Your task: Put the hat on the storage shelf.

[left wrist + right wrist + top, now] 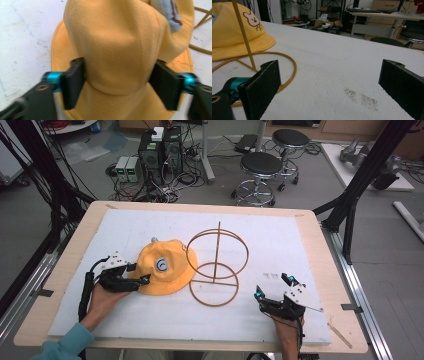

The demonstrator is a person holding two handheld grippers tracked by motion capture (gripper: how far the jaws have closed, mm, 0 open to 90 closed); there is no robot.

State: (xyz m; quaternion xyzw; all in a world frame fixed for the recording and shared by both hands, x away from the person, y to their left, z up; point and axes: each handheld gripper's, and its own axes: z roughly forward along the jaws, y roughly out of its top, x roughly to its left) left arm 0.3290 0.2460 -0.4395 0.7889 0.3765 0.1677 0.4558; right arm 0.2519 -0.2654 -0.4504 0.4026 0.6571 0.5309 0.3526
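Nearest the lens in the left gripper view, the two black padded fingers (72,85) of the left gripper (131,279) stand on either side of the crown of a yellow cloth bucket hat (164,266), pressing into the fabric so that it bulges between them; they are clamped on the hat's crown. The hat sits brim-down on the white padded cover of the desk (280,240), left of centre, its brim edge just touching or overlapping the base ring of a golden wire hat stand (217,265) made of two hoops joined by an upright rod.

The step in hand looks like the grasp itself: the hat is pinched but, as far as I can judge, not yet lifted off the desk. The next move probably calls for raising the hat clear, carrying it over the stand's upper hoop and lowering the crown onto it, keeping the grip gentle enough that the soft cloth does not slip out.

The right gripper (274,288) rests low near the desk's front right edge, well apart from the hat, its fingers (263,82) spread wide with nothing between them; it could steady the light stand's base.

Counted: one hat, one stand, two grippers. Beyond the desk, two round black stools (261,164) stand on the floor.
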